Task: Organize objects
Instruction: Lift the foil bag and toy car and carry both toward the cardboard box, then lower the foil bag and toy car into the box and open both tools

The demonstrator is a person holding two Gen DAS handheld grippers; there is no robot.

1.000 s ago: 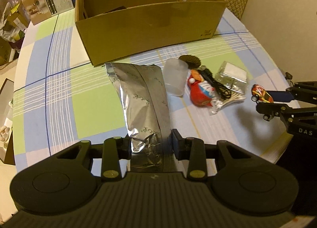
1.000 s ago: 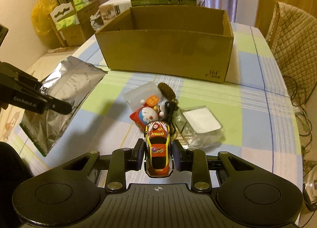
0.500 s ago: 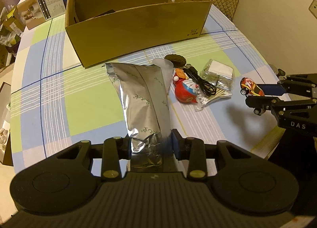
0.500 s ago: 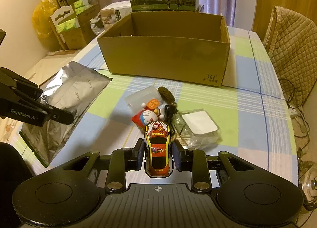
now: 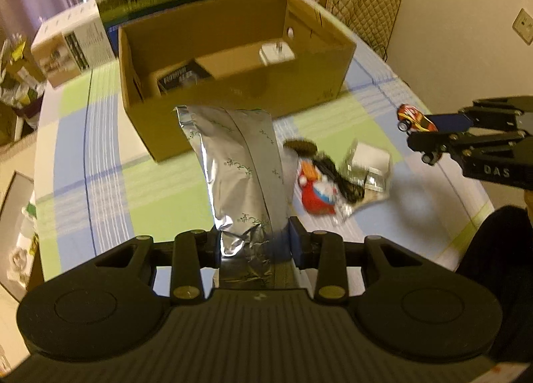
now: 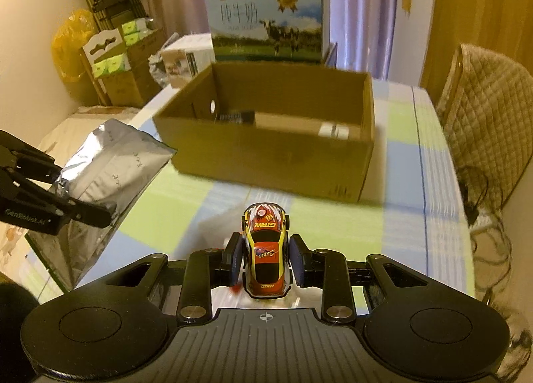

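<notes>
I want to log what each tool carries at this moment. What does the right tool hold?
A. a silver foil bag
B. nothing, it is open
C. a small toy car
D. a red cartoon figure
C: the right tool is closed on the small toy car, whose sides sit between its two fingers, while the silver foil bag is in the left tool.

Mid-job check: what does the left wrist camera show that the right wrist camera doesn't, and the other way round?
Only the left wrist view shows the leftover pile on the table: a red toy figure, a black cable and a clear packet. Only the right wrist view shows the yellow bag by the wall. Both show the cardboard box, the silver pouch in the left gripper and the toy car in the right gripper.
</notes>
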